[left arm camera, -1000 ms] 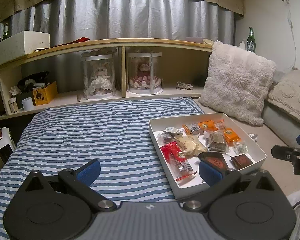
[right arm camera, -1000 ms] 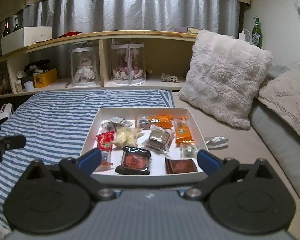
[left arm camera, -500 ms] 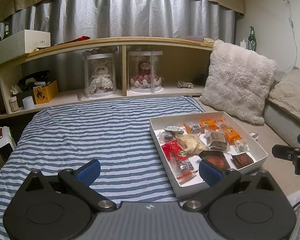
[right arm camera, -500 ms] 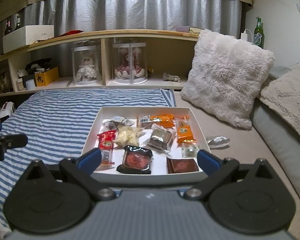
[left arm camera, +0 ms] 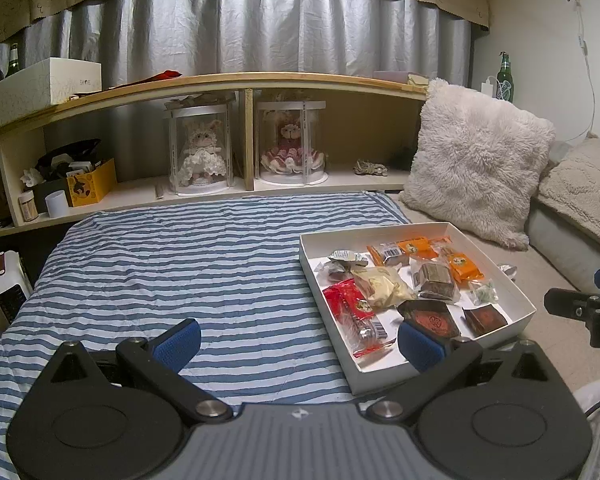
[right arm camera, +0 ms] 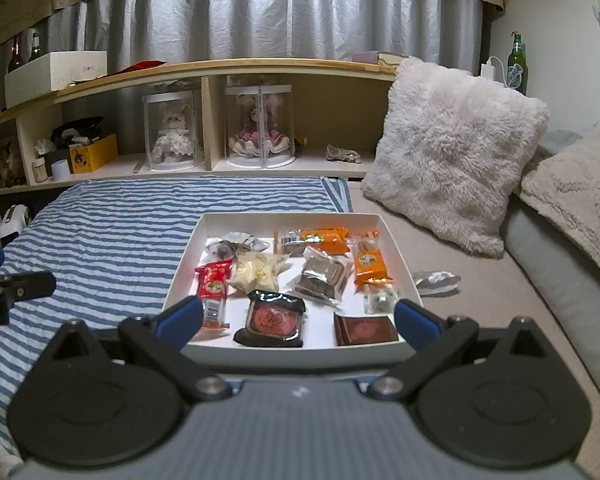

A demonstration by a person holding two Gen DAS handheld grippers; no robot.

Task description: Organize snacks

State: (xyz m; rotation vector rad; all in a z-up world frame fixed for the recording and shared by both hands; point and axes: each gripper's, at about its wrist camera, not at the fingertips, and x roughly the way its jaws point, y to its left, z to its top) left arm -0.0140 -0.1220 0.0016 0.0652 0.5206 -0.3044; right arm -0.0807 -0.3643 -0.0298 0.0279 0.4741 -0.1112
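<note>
OK, I see the striped bed cover (left arm camera: 172, 264) with the white snack box (right arm camera: 188, 258) on its right edge, beside the fluffy pillow (right arm camera: 452, 160). Snacks all sit inside the box: red packet (right arm camera: 214, 286), dark round pastry (right arm camera: 271, 318), orange packets (right arm camera: 366, 262). Left hand-held gripper (left arm camera: 298, 340) and right hand-held gripper (right arm camera: 296, 318) are both released, empty, and short of the box.

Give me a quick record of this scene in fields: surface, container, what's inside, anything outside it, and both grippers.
surface: striped blanket
container: white box, open, no lid seen
contents: wrapped snacks, including a red packet and orange packets
outside: silver wrapper beside the box
left gripper: open, empty
right gripper: open, empty
</note>
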